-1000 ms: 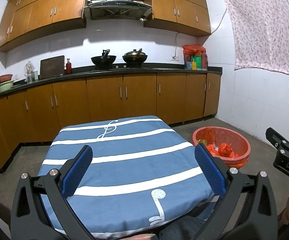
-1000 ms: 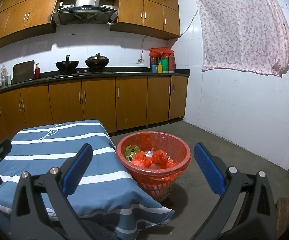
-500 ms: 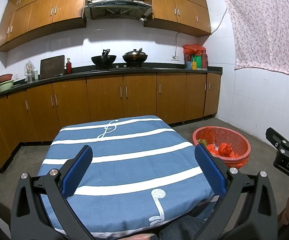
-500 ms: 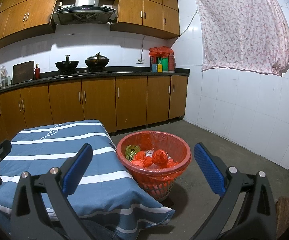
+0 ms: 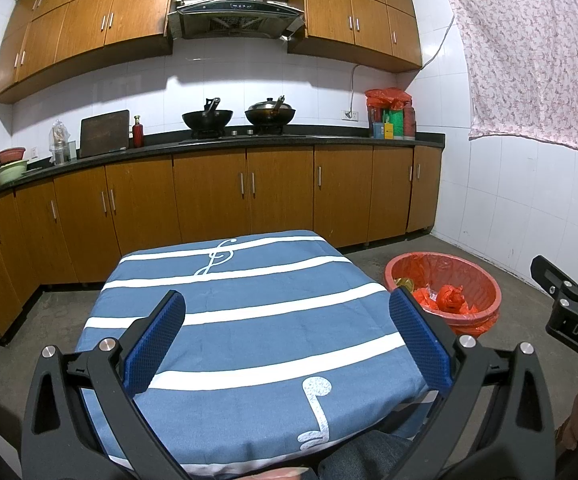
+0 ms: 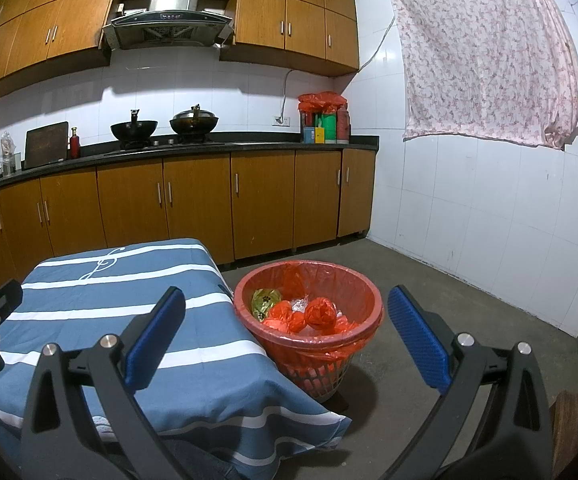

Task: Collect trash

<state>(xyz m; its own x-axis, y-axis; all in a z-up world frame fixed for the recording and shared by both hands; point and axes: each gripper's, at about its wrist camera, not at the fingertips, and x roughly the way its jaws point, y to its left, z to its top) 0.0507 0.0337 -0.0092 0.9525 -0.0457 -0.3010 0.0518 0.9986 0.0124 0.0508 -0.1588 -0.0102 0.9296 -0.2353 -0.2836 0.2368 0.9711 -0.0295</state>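
A red trash basket (image 6: 363, 334) lined with a red bag stands on the floor right of the table; it also shows in the left wrist view (image 5: 485, 280). Inside lie red crumpled bags (image 6: 319, 312) and a green wrapper (image 6: 264, 300). My left gripper (image 5: 287, 338) is open and empty above the blue striped tablecloth (image 5: 249, 280). My right gripper (image 6: 285, 338) is open and empty, held in front of the basket, above the table's right edge. No trash shows on the tablecloth.
Wooden cabinets (image 5: 209, 196) with a dark counter run along the back wall, with two woks (image 5: 241, 116) on the stove. White tiled wall (image 6: 489, 220) with a pink cloth (image 6: 489, 60) is on the right. Concrete floor (image 6: 449, 292) surrounds the basket.
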